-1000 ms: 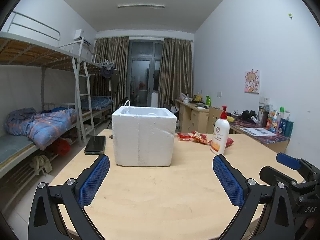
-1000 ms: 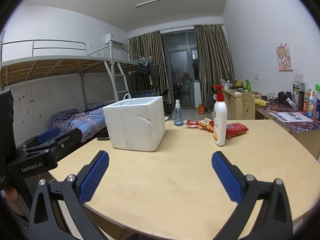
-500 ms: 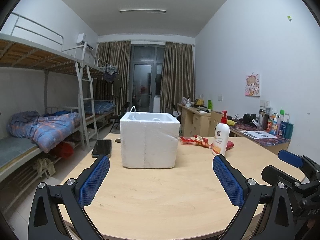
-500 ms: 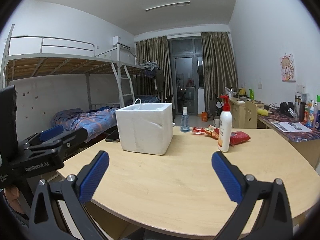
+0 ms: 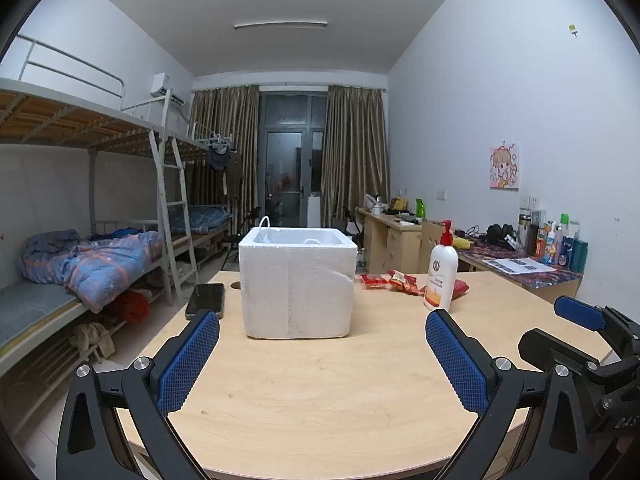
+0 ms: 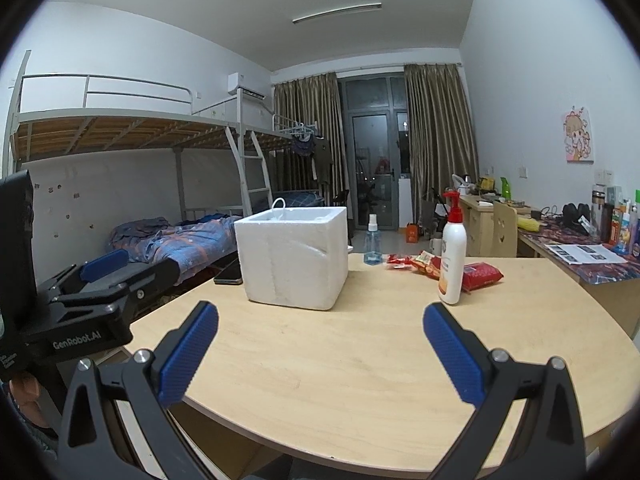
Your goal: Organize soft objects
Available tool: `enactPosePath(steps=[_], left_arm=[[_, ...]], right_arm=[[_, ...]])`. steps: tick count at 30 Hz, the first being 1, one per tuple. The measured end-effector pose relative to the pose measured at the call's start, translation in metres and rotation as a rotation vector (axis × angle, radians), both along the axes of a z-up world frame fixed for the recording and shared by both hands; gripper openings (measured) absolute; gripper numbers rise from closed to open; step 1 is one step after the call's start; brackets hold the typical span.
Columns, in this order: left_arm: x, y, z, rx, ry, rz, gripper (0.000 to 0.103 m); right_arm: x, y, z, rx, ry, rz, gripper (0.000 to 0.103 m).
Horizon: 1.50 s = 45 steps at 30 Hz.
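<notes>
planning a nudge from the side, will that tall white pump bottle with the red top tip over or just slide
The pump bottle is tall over a narrow base, so a push near its red top would probably tip it; low down it may slide on the smooth wooden table. Its plastic looks stiff and possibly slippery. How full it is cannot be seen, so its weight is uncertain.

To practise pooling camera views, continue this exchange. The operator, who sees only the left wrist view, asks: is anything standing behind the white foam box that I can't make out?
Observer: Yes. The right wrist view shows a small blue spray bottle standing on the table, just past the far right corner of the foam box.
Operator: Is the right gripper holding anything? I see only one of its tips.
Observer: No. The right gripper is open, its jaws spread wide, with only bare table showing between them.
</notes>
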State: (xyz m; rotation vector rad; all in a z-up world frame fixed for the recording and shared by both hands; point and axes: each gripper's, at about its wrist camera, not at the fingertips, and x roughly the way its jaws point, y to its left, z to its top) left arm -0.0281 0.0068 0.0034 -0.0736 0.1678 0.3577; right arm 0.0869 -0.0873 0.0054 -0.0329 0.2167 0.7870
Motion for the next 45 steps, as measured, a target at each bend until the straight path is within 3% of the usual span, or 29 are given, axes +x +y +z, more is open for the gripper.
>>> enactPosePath(steps=[45], left_arm=[[0.0040,-0.0003,-0.0019,0.007,0.014,0.000,0.103]], right_arm=[[0.0042,0.0003,-0.0047,-0.004,0.024,0.017,0.103]])
